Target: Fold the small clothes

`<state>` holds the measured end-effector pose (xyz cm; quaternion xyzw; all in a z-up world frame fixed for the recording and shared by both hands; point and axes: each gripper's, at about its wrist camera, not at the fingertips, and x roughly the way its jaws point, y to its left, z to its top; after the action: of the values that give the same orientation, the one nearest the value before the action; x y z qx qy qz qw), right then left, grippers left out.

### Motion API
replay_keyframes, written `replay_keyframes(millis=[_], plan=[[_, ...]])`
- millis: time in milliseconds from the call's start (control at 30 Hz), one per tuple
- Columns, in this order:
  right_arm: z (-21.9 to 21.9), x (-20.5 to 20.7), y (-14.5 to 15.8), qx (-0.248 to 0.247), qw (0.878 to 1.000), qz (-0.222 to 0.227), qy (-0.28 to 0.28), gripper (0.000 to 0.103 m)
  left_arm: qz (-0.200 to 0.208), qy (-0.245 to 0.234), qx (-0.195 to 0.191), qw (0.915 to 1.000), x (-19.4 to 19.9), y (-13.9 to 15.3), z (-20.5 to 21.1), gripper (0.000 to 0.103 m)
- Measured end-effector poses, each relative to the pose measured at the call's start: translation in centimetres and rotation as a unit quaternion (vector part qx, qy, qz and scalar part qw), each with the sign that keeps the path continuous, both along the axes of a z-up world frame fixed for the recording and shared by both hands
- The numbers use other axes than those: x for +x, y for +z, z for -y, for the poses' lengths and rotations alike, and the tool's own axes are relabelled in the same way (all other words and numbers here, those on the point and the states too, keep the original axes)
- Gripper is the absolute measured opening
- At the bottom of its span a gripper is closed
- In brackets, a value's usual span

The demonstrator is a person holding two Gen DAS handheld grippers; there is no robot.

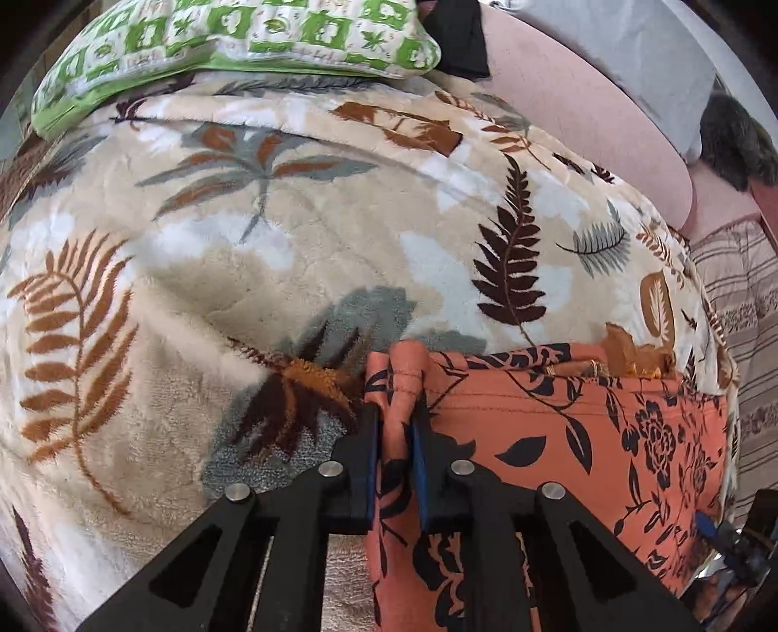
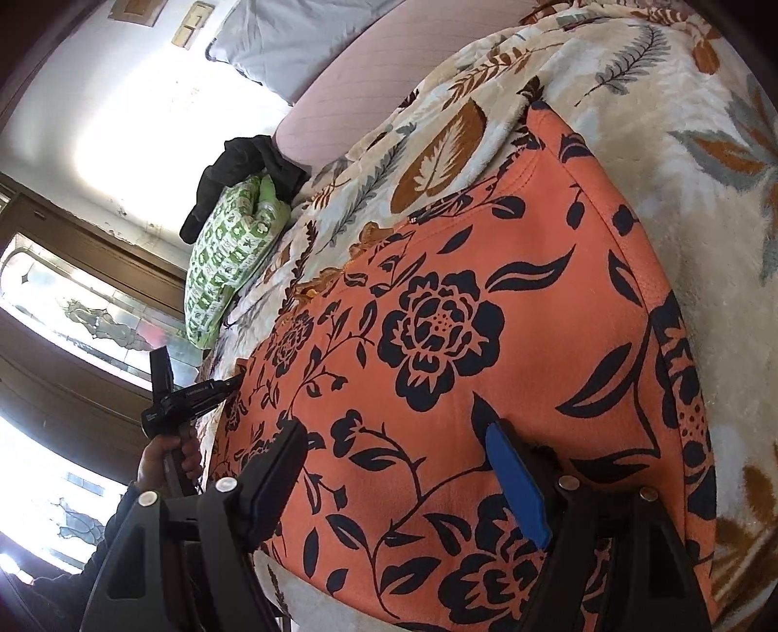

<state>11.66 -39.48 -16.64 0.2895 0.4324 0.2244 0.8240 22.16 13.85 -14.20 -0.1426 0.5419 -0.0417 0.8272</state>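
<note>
An orange garment with black flower print (image 1: 574,437) lies on a cream leaf-patterned blanket (image 1: 253,272). My left gripper (image 1: 399,413) is shut on a bunched edge of the garment at its left side. In the right wrist view the same orange garment (image 2: 457,340) lies spread flat on the blanket (image 2: 690,160). My right gripper (image 2: 396,437) is open, its jaws wide apart just above the garment's near part. The left gripper (image 2: 233,381) shows in that view at the garment's far left edge, held by a hand.
A green-and-white pillow (image 1: 233,43) and a black cloth (image 1: 457,39) lie at the far end of the blanket. A pink cushion (image 1: 598,116) and a grey pillow (image 1: 632,53) lie beyond. A striped cover (image 1: 744,311) is at the right. A window (image 2: 73,311) is left.
</note>
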Motion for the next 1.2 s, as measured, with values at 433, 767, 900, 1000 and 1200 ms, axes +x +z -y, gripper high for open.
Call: replay_keyframes(millis=[433,767,900,1000,1200], plan=[[0.0,2.0,4.1,0.019,1.0,0.015,-0.001,0.08,0.13,-0.038,0.041,0.9898,-10.6,8.5,4.8,0.073],[8.1,15.0,0.1,0.111,0.984,-0.069,-0.119,0.079,0.075,-0.074,0.077,0.9914,-11.7,2.1,9.8,0.073],[6.8,12.8,3.4,0.069,0.991,-0.032,-0.109,0.079,0.078,-0.072,0.068,0.992,-11.9,3.2,9.6,0.073],[5.0,8.6,4.8,0.054,0.995,-0.02,-0.087,0.079,0.094,-0.058,0.053,0.9925,-13.0,4.5,8.9,0.073],[0.1,-1.0,4.2,0.071,0.997,-0.024,-0.031,0.08,0.109,-0.046,0.035,0.9923,-16.1,6.2,8.3,0.073]])
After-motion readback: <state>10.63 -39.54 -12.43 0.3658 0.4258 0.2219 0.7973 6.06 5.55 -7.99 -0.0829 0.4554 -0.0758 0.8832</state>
